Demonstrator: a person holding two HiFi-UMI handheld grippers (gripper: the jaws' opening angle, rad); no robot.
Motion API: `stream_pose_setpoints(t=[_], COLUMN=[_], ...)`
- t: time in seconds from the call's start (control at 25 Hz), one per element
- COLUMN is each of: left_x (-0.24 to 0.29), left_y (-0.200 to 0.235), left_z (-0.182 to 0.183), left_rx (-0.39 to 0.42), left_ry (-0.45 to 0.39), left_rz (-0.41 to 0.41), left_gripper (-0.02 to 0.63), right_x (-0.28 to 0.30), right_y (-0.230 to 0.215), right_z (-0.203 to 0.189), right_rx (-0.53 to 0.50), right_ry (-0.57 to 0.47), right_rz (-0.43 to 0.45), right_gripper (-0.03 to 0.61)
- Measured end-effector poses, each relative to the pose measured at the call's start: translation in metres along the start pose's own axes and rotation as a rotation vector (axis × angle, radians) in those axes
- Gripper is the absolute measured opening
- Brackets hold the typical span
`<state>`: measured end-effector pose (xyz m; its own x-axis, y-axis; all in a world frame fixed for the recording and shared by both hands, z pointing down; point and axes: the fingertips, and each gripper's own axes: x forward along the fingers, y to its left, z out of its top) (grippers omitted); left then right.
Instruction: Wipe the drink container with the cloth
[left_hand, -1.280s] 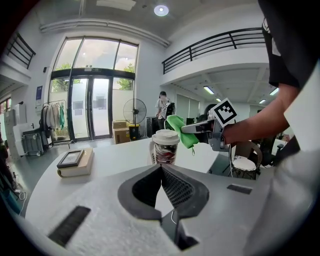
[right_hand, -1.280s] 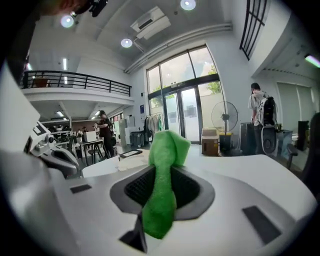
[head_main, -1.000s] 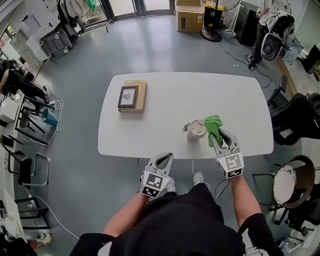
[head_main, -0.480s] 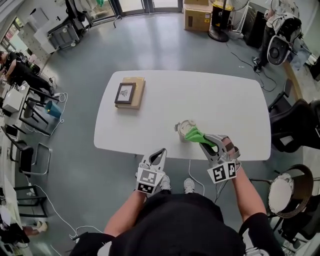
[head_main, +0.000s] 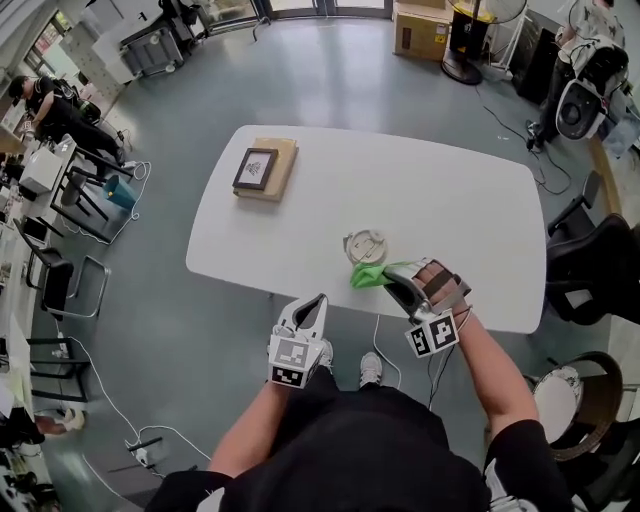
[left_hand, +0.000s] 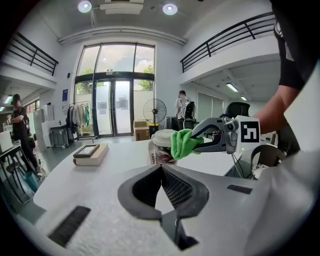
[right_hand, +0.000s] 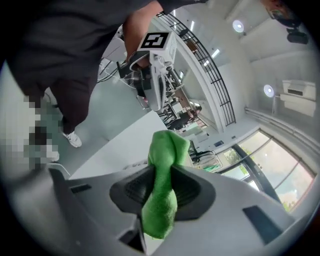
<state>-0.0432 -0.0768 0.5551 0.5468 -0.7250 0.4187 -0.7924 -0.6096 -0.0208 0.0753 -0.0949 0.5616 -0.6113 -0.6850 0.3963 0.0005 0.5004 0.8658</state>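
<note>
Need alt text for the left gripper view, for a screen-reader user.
The right gripper holds a green cloth at the side of a lidded drink container standing on a white table. In the foreground the left gripper is shut and empty; a framed picture on a book lies farther left.

The white-lidded clear drink container (head_main: 365, 246) stands upright on the desk (head_main: 450, 200). The bunched green cloth (head_main: 367, 275), clamped in the right tool (head_main: 388, 282), touches its six o'clock side.

table (head_main: 450, 200): 1 | drink container (head_main: 365, 245): 1 | green cloth (head_main: 366, 276): 1 | framed picture (head_main: 256, 168): 1, far left | book (head_main: 283, 165): 1, under picture | grippers: 2 – left gripper (head_main: 317, 302), right gripper (head_main: 388, 274)
</note>
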Motion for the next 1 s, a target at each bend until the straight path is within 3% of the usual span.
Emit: stream_pose_setpoints(t=[0.16, 0.32, 0.56, 1.0], left_x=[-0.003, -0.002, -0.002, 0.01], left_y=[-0.004, 0.0, 0.006, 0.006], left_z=[-0.013, -0.02, -0.03, -0.044], left_rx=[-0.027, -0.031, -0.012, -0.045], left_ry=[0.015, 0.031, 0.054, 0.07], left_rz=[0.012, 0.011, -0.003, -0.003], left_gripper=[0.014, 0.014, 0.014, 0.014], right_x=[0.012, 0.02, 0.022, 0.048], right_y=[0.018, 0.022, 0.026, 0.067], right_z=[-0.001, -0.008, -0.009, -0.022], right_rx=[-0.145, -0.208, -0.215, -0.185], right_ry=[-0.02, -0.017, -0.036, -0.018], right_rz=[0.059, 0.064, 0.055, 0.178], right_gripper=[0.107, 0.109, 0.109, 0.11])
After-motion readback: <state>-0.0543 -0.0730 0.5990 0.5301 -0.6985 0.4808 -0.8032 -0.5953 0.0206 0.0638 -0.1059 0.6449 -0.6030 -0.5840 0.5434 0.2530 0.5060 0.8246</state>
